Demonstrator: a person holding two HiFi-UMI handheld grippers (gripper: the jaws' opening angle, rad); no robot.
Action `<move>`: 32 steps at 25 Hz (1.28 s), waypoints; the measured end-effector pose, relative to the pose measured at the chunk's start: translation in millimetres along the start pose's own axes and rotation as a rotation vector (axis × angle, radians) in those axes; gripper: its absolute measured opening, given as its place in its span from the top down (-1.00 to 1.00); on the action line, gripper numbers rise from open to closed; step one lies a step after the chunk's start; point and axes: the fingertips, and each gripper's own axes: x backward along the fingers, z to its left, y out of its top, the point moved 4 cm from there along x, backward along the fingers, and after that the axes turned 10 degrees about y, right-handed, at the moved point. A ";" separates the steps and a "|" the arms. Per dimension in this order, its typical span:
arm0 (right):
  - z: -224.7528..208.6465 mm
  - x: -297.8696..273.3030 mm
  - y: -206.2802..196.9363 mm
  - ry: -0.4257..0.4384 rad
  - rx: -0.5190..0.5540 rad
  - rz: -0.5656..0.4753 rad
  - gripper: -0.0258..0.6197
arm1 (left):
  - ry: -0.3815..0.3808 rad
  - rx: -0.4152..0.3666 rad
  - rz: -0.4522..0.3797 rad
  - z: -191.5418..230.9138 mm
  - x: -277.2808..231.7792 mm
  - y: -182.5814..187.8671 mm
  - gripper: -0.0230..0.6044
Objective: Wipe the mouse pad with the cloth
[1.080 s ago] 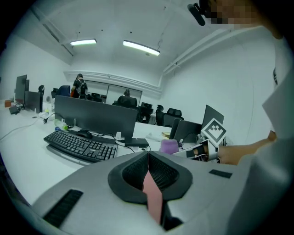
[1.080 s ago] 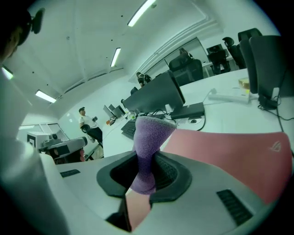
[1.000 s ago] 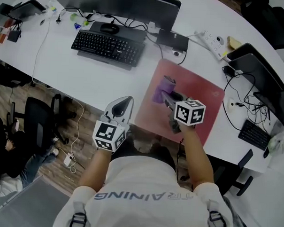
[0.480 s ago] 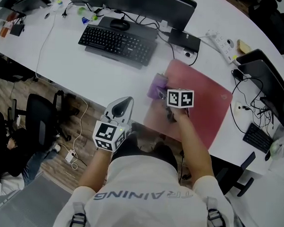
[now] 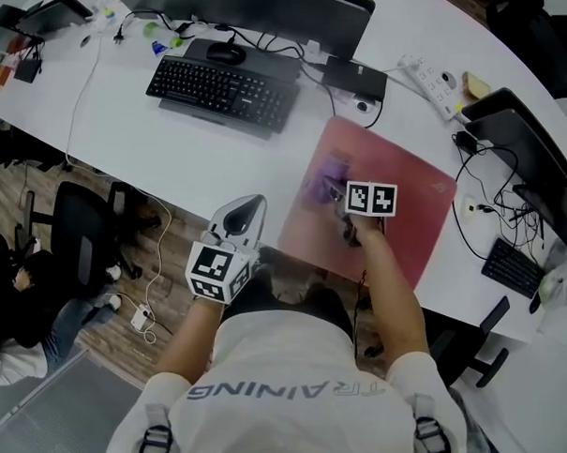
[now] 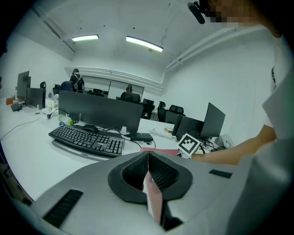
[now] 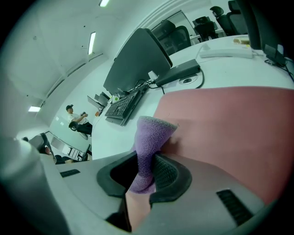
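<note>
Right gripper view, right gripper (image 7: pixel 143 170) pinching cloth (image 7: pixel 151 133), seemingly on mouse pad (image 7: pixel 229 124)

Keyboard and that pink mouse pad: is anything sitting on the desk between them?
Nothing: the head view shows only bare white desk between the keyboard and the mouse pad. The right gripper holds the cloth on the pad.

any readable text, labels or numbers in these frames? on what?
"AINING": on the shirt; the letters beside it are too faint to read.
Keyboard keys: too small to read.
Mouse pad corner mark: too small to read.
Marker cubes: square patterns only, no words.
</note>
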 end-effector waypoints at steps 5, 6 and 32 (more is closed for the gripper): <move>-15.3 22.8 -6.3 -0.010 -0.019 -0.002 0.62 | -0.017 -0.010 0.003 -20.0 -7.0 1.9 0.83; -18.3 27.2 -7.8 -0.011 -0.023 -0.004 0.62 | -0.022 -0.013 0.003 -24.3 -8.4 2.3 0.83; -106.8 175.0 -68.2 -0.071 -0.160 -0.065 0.62 | -0.155 -0.063 0.014 -136.1 -58.0 8.1 0.83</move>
